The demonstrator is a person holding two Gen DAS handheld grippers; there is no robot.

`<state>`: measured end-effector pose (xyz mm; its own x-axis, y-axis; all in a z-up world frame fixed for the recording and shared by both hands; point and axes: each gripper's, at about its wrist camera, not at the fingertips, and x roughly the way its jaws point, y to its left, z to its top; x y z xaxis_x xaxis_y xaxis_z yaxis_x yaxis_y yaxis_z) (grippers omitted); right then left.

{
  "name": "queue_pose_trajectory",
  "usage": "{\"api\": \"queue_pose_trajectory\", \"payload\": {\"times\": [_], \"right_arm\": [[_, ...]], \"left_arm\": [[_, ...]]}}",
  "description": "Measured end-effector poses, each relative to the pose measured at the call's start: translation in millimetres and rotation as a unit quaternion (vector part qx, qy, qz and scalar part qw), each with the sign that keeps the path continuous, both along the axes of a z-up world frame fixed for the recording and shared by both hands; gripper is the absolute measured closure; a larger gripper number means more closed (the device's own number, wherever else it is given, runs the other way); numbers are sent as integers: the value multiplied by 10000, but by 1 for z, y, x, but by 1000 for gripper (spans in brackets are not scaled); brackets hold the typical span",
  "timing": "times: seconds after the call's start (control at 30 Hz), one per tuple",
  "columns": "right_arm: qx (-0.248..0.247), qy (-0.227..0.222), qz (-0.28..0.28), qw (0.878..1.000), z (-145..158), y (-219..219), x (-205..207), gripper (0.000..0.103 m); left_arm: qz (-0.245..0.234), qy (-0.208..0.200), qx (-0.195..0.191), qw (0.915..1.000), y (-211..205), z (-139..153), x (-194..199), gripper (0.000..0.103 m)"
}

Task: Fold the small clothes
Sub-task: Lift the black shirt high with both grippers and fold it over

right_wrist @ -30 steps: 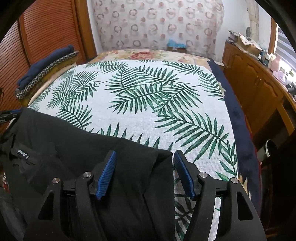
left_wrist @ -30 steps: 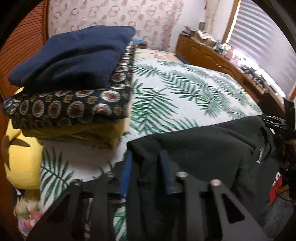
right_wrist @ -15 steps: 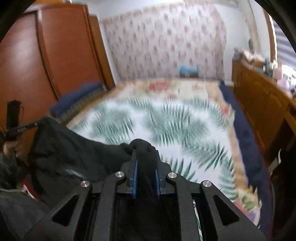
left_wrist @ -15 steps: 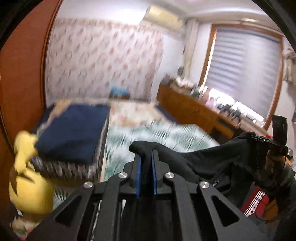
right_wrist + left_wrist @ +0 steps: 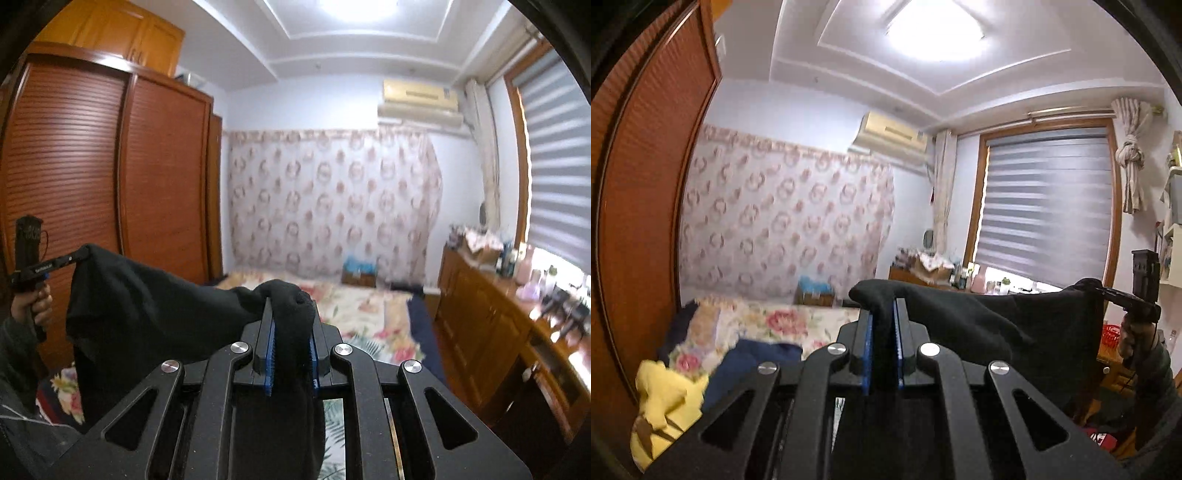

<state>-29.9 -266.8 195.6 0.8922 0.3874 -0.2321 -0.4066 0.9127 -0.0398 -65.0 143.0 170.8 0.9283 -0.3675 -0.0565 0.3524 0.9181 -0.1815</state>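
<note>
- Garment (image 5: pixel 997 325): a black piece is held stretched in the air above the bed (image 5: pixel 373 314), between both tools.
- Left gripper (image 5: pixel 882 350) and right gripper (image 5: pixel 290 354) are each pinched on an edge of it.
- No fold is seen made in it; folding and stacking are judged left.
- Folded clothes (image 5: pixel 753 365) are seen piled at the left of the bed.

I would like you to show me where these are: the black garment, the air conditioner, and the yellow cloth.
black garment (image 5: pixel 1015 317), left wrist view, on the stretched span between both claws.
air conditioner (image 5: pixel 419 98), right wrist view, on its cream front panel.
yellow cloth (image 5: pixel 665 402), left wrist view, on its crumpled middle.
</note>
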Motion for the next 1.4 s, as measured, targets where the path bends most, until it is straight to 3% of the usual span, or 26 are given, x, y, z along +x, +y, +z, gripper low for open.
{"api": "queue_pose_trajectory", "payload": {"times": [0.47,0.67,0.83,1.1,1.2,1.4], "right_arm": [[28,-846,-114,9963,71,-8,-36,92],[-161,-816,-140,9964,69,-2,-20,92],[-193,-449,-288,9984,41,-7,23,92],[-452,175,-630,9968,-13,0,137,92],[-736,461,-750,9934,-46,8,182,92],[-945,1415,-982,9805,-145,10,267,91]], "left_arm": [[132,-686,172,9974,0,46,-7,96],[299,-664,294,9969,-4,44,1,96],[468,-212,451,9977,-11,17,57,96],[813,595,709,9924,-25,-40,151,96],[897,1009,884,9869,-34,-72,185,96],[1000,1864,1352,9680,-56,-139,239,92]]}}
